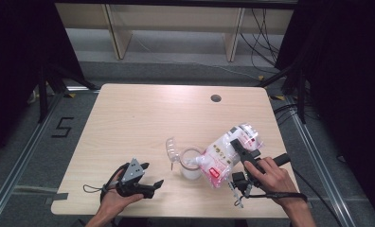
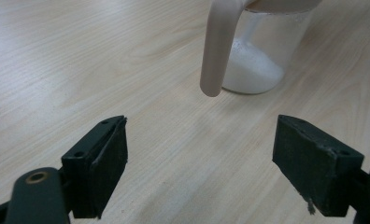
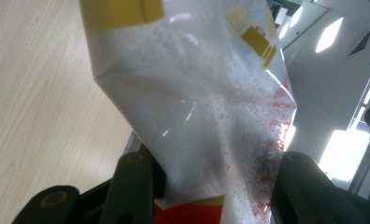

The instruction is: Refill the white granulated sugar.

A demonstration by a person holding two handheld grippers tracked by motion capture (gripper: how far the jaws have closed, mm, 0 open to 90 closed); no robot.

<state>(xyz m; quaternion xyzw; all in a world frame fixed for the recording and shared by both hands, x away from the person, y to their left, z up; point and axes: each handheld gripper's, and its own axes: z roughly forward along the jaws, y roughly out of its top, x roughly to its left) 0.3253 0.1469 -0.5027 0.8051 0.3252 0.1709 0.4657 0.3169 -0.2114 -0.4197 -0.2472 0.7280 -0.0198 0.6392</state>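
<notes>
While the right gripper (image 1: 242,158) held the clear plastic bag of white powder with red and yellow print (image 1: 223,153), its jaws were part-closed on the bag's middle, one at each side of the film, as the right gripper view showed (image 3: 192,116). The bag lay tilted, mouth toward the translucent plastic measuring cup with a handle (image 1: 191,163), which stood on the pale wood bench (image 1: 143,118) just ahead of the left gripper (image 1: 150,177), whose jaws stood wide apart with nothing between them. White powder sat in the cup's base (image 2: 251,70); its handle (image 2: 218,46) hung ahead of those jaws.

Handling, judged: bag soft, slack, slippery film; contents shift. Best gripped across the body where the powder gives bulk. Cup light, stiff, easily tipped; take by the handle.
</notes>
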